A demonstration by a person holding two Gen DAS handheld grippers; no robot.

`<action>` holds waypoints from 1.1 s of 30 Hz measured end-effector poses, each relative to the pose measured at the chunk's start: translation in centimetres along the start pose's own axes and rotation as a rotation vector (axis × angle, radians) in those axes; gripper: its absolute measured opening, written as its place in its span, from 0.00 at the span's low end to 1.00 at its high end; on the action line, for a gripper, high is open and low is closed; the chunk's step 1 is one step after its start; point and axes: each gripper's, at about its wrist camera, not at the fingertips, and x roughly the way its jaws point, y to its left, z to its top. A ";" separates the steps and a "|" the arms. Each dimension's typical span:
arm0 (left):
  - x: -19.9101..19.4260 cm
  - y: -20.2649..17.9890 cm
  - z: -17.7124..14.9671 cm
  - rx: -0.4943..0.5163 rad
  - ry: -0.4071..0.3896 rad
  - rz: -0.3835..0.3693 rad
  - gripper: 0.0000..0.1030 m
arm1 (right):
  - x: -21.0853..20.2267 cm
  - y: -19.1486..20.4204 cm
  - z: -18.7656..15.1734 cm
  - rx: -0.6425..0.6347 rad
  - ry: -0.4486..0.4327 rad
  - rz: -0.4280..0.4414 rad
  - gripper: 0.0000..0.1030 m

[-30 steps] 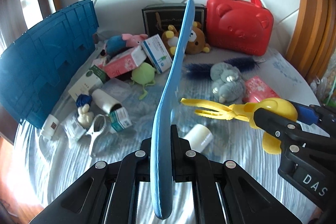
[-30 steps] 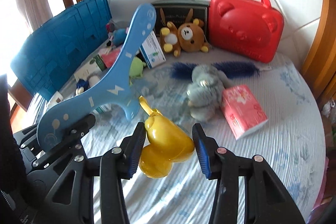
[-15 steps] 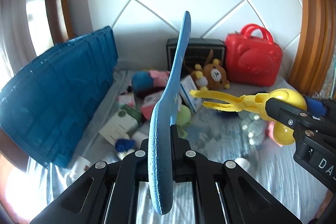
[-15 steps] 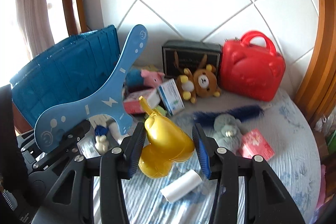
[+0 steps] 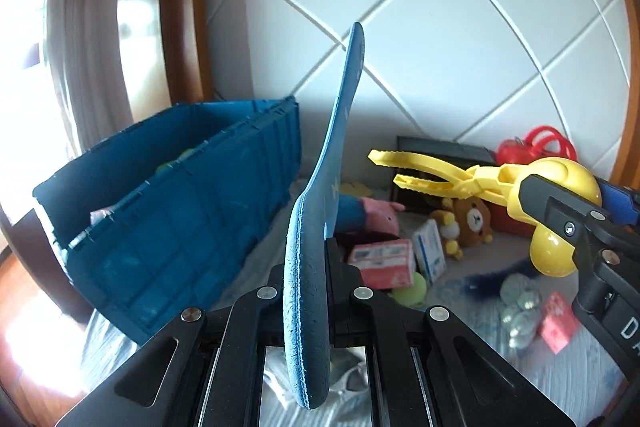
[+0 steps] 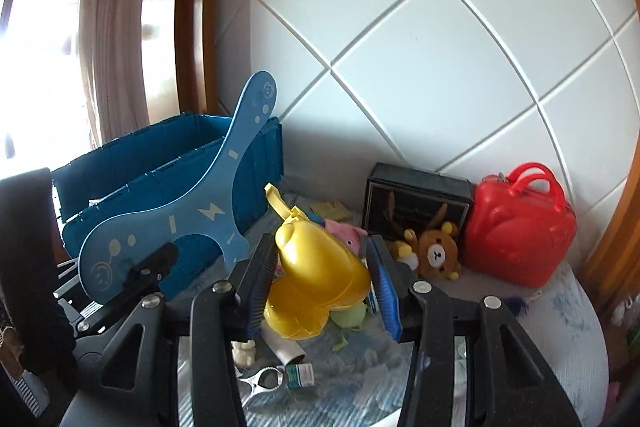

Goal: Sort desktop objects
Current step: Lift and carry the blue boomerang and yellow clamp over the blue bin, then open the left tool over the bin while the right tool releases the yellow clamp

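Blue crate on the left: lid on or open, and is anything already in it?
Open. The blue crate shows no lid, and its inner walls are visible from above. Some items sit inside, pale green and pinkish shapes, too blurred to identify.

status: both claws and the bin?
Left claw shut on blue foam boomerang. Right claw shut on yellow clamp toy. Blue bin alongside, nothing blocking.

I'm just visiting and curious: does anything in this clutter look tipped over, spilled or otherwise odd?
Yes. Small boxes, plush toys and a white roll lie jumbled on the cloth rather than lined up. Both grippers carry toys in the air: the left gripper a flat blue foam boomerang, the right gripper yellow plastic tongs.
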 end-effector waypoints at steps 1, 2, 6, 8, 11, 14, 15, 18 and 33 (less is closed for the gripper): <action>-0.1 0.8 0.6 -0.005 -0.013 0.009 0.07 | 0.1 0.8 0.6 -0.010 -0.014 0.003 0.45; -0.2 1.6 1.1 -0.010 -0.026 0.018 0.07 | 0.1 1.8 1.3 -0.014 -0.033 0.009 0.44; -0.2 5.4 3.7 -0.017 -0.079 0.047 0.07 | 0.6 5.5 4.0 -0.024 -0.089 0.023 0.44; -0.1 8.0 5.2 -0.013 -0.105 0.064 0.07 | 1.1 8.0 5.6 -0.024 -0.118 0.035 0.45; 0.6 12.8 6.9 -0.019 -0.124 0.087 0.07 | 2.2 11.6 7.7 -0.020 -0.146 0.057 0.45; 1.5 17.9 8.5 -0.031 -0.132 0.106 0.09 | 4.2 16.6 9.9 -0.033 -0.161 0.087 0.44; 1.8 19.9 8.8 -0.044 -0.125 0.103 0.10 | 4.9 18.3 10.5 -0.037 -0.164 0.098 0.44; 2.6 25.0 9.8 -0.063 -0.132 0.137 0.08 | 7.4 23.1 11.9 -0.048 -0.157 0.132 0.44; 12.1 38.1 9.8 -0.045 -0.019 0.212 0.07 | 16.7 35.9 13.2 -0.117 -0.010 0.152 0.45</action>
